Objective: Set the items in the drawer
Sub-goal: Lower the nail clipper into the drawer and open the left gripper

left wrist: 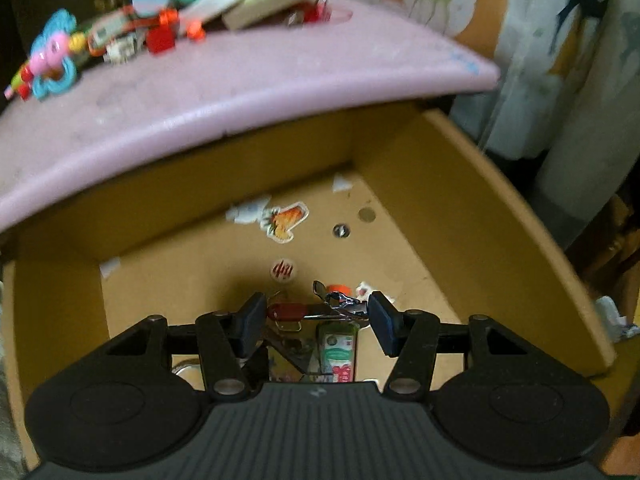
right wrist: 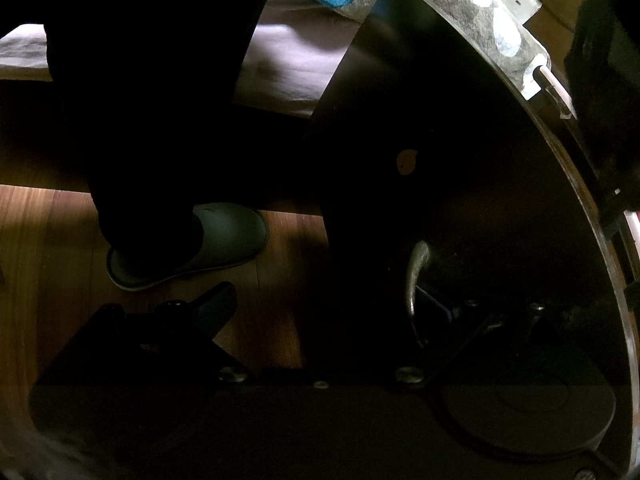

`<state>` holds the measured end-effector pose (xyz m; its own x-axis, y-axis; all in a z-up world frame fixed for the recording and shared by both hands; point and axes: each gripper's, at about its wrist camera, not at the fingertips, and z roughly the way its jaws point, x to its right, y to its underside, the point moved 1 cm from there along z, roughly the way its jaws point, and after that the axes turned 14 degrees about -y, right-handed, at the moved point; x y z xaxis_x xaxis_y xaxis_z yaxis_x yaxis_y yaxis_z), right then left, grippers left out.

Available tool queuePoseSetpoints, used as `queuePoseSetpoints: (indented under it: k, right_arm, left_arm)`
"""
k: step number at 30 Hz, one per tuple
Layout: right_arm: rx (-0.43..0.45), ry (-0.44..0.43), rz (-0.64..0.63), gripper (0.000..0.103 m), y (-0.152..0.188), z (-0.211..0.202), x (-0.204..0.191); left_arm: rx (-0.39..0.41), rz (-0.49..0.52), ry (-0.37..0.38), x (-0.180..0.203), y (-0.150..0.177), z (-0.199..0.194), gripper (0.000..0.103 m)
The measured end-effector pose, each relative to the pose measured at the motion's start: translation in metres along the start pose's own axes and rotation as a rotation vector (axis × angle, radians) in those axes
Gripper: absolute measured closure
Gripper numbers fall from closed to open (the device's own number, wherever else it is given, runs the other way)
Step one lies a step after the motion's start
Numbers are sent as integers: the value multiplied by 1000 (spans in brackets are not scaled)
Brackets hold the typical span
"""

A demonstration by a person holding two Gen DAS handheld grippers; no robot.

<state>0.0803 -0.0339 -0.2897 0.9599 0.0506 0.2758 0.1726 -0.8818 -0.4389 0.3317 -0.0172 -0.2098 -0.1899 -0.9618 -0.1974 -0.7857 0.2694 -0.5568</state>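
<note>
The left camera looks down, close, into the open drawer point(left wrist: 400, 216) under the pink surface point(left wrist: 248, 92). The right camera looks down at the dark drawer front point(right wrist: 460, 184) and wood floor point(right wrist: 48, 248). Both see the drawer.

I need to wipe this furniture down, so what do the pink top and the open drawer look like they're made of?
Pink top: probably moulded plastic or vinyl-covered board; it has a soft sheen, a rounded edge and scuff marks. Drawer: looks like unpainted fibreboard or thin wood, matte tan with no visible grain, and stickers on its floor.
</note>
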Motion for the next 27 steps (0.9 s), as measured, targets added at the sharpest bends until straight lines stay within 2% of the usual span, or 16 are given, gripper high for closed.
queuePoseSetpoints:
  k: [8, 11, 14, 21, 27]
  right_arm:
    - [2, 0, -2, 7, 0, 0, 0]
    - [1, 0, -3, 7, 0, 0, 0]
    - [-3, -1, -5, 7, -1, 0, 0]
    - [-19, 9, -7, 7, -2, 2, -1]
    - [-64, 49, -16, 8, -3, 9, -4]
  left_arm:
    - [-39, 30, -52, 3, 3, 24, 47]
    - [-35, 26, -82, 1, 2, 24, 39]
    - [-24, 15, -99, -2, 0, 19, 38]
    - [0, -18, -102, -13, 3, -11, 38]
    - [35, -78, -109, -31, 14, -57, 38]
